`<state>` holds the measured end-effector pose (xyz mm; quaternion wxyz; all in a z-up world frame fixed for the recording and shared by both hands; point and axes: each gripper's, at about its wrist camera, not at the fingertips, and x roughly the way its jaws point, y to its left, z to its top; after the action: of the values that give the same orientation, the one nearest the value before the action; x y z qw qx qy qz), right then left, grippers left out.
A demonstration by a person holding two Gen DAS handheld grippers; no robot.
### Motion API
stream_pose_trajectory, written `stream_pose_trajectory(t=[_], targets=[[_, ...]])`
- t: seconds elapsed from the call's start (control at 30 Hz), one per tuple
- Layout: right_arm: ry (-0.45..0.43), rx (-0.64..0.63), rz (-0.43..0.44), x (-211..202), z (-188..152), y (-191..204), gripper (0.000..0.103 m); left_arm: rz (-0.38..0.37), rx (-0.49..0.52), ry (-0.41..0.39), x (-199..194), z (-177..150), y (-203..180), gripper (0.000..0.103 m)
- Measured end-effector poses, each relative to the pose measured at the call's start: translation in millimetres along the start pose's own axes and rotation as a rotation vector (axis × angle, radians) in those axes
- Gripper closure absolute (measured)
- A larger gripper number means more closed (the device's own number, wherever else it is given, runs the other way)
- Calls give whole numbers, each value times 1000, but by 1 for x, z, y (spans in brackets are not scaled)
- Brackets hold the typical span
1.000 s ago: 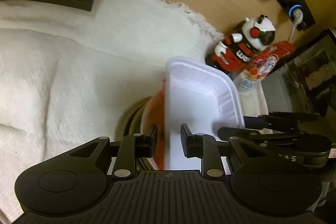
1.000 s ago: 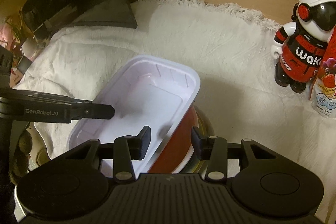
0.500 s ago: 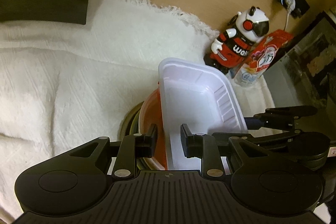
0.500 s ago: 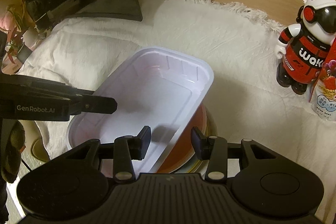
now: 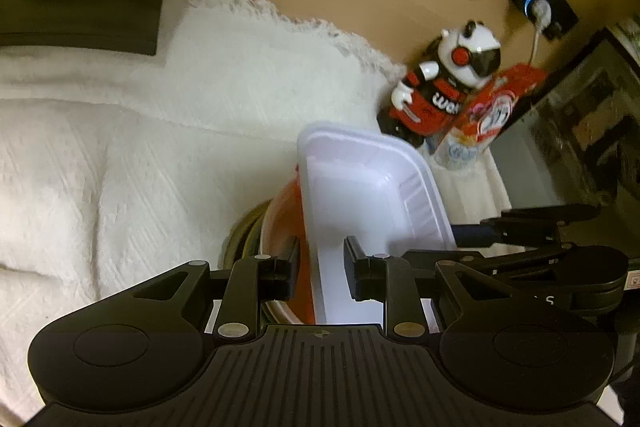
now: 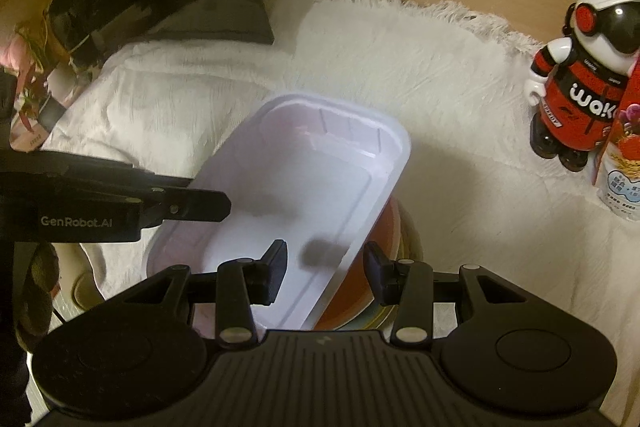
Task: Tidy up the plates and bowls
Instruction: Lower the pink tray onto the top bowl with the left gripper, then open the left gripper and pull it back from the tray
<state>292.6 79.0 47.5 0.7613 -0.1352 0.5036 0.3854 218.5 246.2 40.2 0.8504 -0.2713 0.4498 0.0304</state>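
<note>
Both tongs straddle tray walls, clamp unclear: your left gripper (image 5: 318,265), your right gripper (image 6: 326,273). White tray (image 6: 304,187) sits tilted atop red bowl (image 5: 286,223), stacked plates (image 6: 400,247). Stack built; squaring left.

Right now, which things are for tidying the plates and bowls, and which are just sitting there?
For the job: white tray, red bowl, dishes stacked under it, left gripper, right gripper.

Just sitting there: panda toy, snack packet, white blanket.
</note>
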Motion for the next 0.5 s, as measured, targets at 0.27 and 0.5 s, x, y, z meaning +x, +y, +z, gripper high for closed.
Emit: stream_pose_trajectory(t=[0.27,0.5], targets=[[-34,85,-6,-4,7,-14,61,-16,-49,-13,-1,9,12,77],[-61,159,-13,-5,0,-19,61,-90,-22,-54,-6,10,22,79]])
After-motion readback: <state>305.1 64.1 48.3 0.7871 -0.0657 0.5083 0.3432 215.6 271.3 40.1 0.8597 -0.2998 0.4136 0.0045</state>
